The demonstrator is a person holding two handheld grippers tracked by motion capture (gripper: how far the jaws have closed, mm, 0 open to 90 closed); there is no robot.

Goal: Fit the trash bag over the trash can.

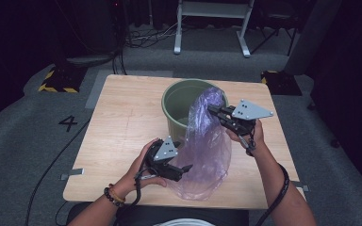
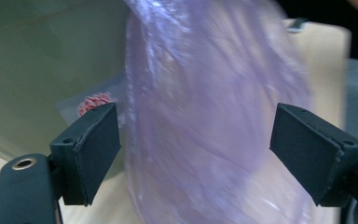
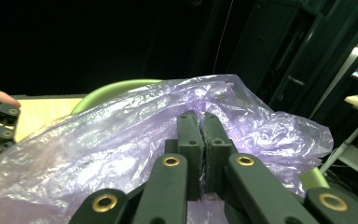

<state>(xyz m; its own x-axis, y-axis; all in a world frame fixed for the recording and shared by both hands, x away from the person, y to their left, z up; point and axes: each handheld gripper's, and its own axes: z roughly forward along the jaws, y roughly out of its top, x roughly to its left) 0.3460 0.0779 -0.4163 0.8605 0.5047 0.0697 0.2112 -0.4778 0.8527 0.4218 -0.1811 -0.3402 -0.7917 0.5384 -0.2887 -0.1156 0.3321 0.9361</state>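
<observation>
Your right gripper point(image 1: 213, 111) is clamped on the top edge of the purple plastic bag point(image 1: 206, 150), jaws pressed together over the film at the bucket's 3 o'clock rim. On the wooden table point(image 1: 122, 122), the green bucket point(image 1: 179, 101) stands behind the bag, which hangs from its rim to the table's 6 o'clock edge. Your left gripper point(image 1: 185, 169) has its jaws wide apart beside the bag's lower part, at its 9 o'clock.

Left hand-held gripper point(image 1: 185, 170) agape, right hand-held gripper point(image 1: 210, 109) clamped
</observation>
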